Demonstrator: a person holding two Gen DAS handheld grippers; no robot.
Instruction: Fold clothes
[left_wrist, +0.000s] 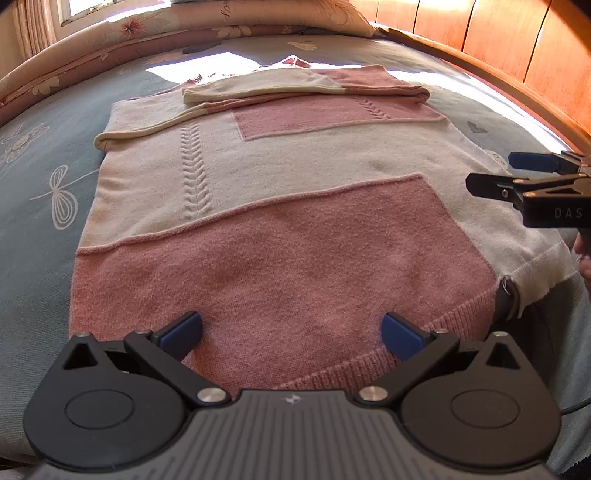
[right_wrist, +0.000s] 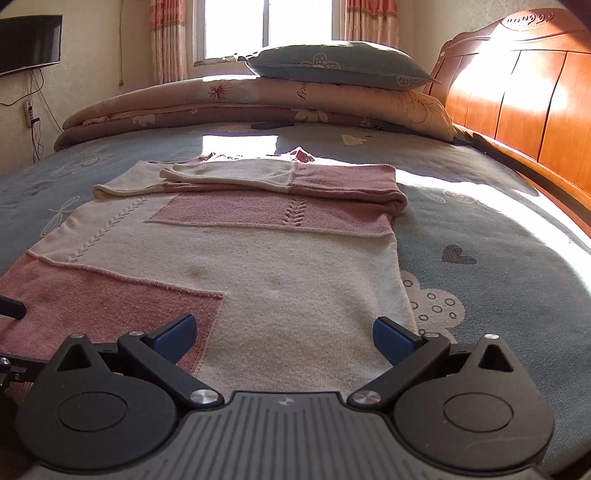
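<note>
A pink and cream knitted sweater (left_wrist: 280, 206) (right_wrist: 236, 258) lies flat on the bed, with both sleeves folded across its far chest part. My left gripper (left_wrist: 291, 332) hovers open over the pink hem area, nothing between its blue pads. Over the cream part near the sweater's right edge, my right gripper (right_wrist: 284, 336) is open and empty too. The right gripper (left_wrist: 491, 173) also shows at the right side of the left wrist view. At the left edge of the right wrist view a fingertip of the left gripper (right_wrist: 13, 308) peeks in.
The bed has a blue-grey sheet (right_wrist: 480, 229) with white flower prints. A folded quilt (right_wrist: 258, 99) and a pillow (right_wrist: 336, 64) lie at the far end under a window. A wooden headboard (right_wrist: 535, 96) runs along the right. A person's fingers (left_wrist: 583, 254) show at the right edge.
</note>
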